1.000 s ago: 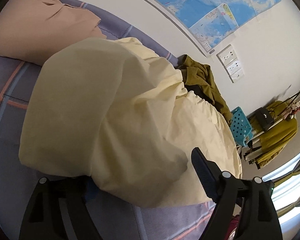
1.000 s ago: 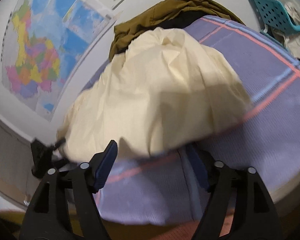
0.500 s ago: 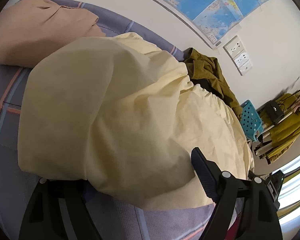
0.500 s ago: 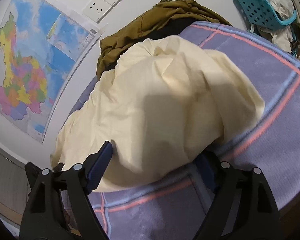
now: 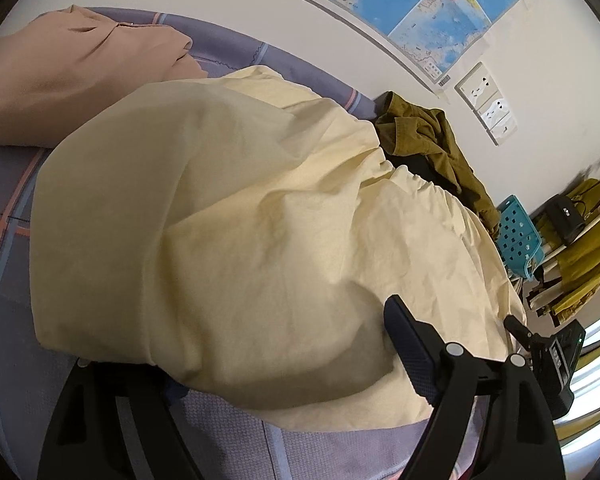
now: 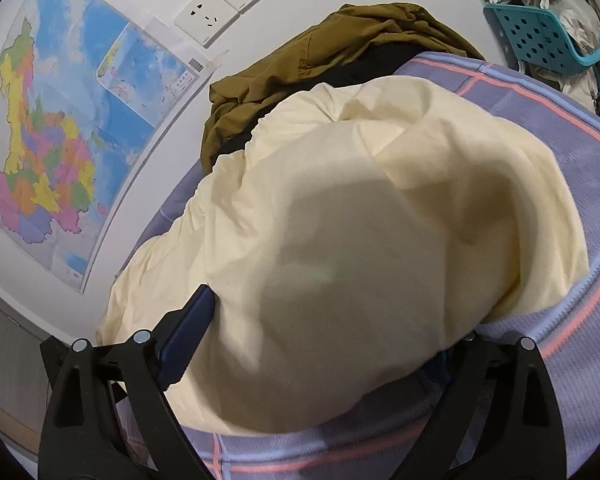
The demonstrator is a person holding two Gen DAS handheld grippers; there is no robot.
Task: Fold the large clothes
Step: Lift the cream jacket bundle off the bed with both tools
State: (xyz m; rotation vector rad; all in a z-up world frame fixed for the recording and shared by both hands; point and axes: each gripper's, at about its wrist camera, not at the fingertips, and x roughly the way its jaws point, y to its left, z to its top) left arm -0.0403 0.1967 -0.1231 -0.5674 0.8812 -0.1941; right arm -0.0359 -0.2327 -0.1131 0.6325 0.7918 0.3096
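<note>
A large pale yellow garment (image 5: pixel 236 232) lies bunched on the purple plaid bed (image 5: pixel 4 248); it also fills the right wrist view (image 6: pixel 360 248). My left gripper (image 5: pixel 284 364) is open, its jaws wide apart, with the garment's near edge draped between them and hiding the left fingertip. My right gripper (image 6: pixel 324 340) is open too, the cloth's near edge lying between its jaws and covering the right fingertip. The right gripper's body (image 5: pixel 556 360) shows at the far right of the left wrist view.
A folded pink garment (image 5: pixel 72 76) lies on the bed at the back left. An olive jacket (image 5: pixel 432 148) is heaped against the wall, also in the right wrist view (image 6: pixel 324 60). A teal basket (image 5: pixel 516 236) and hanging clothes (image 5: pixel 584 256) stand beyond the bed.
Both grippers have moved in toward the yellow garment, whose near edge now lies between their open jaws. The right wrist view has steadied and come closer.
</note>
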